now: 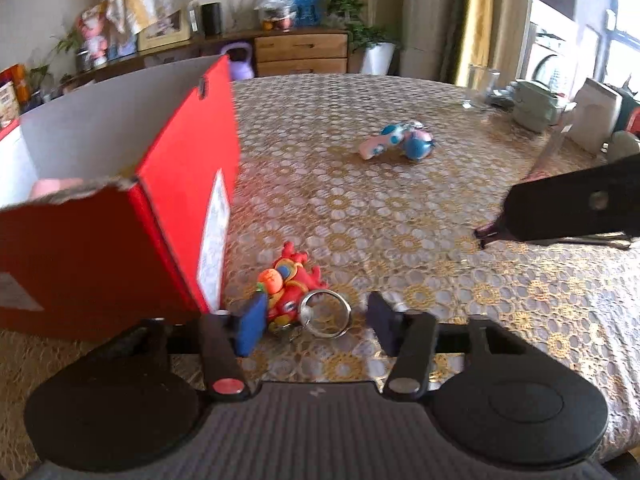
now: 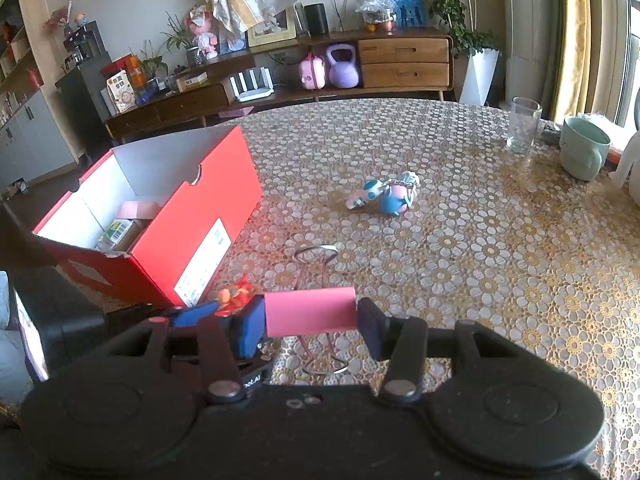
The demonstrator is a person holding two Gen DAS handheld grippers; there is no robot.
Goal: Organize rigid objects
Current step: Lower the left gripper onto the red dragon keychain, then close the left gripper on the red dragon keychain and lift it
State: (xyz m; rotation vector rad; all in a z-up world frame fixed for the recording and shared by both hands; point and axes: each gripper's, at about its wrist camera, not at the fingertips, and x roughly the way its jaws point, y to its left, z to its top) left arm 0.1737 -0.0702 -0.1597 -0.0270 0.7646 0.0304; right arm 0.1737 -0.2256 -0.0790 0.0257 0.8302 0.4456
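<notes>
While the right view shows the box's (image 2: 168, 216) contents, the left cannot.

A sunlit living room behind a table (image 2: 500, 264) under a gold floral lace cloth.

At the table's far right edge a clear drinking glass (image 2: 523, 126) stands upright, with a pale green mug (image 2: 582, 152) just beside it. Beyond the table a long wooden sideboard (image 2: 404, 62) runs along the wall; a purple kettlebell (image 2: 342, 66) and a small pink case (image 2: 312, 73) sit in its open bay. A potted plant in a white planter (image 2: 480, 74) stands at its right end, near yellow curtains (image 2: 576, 36).
</notes>
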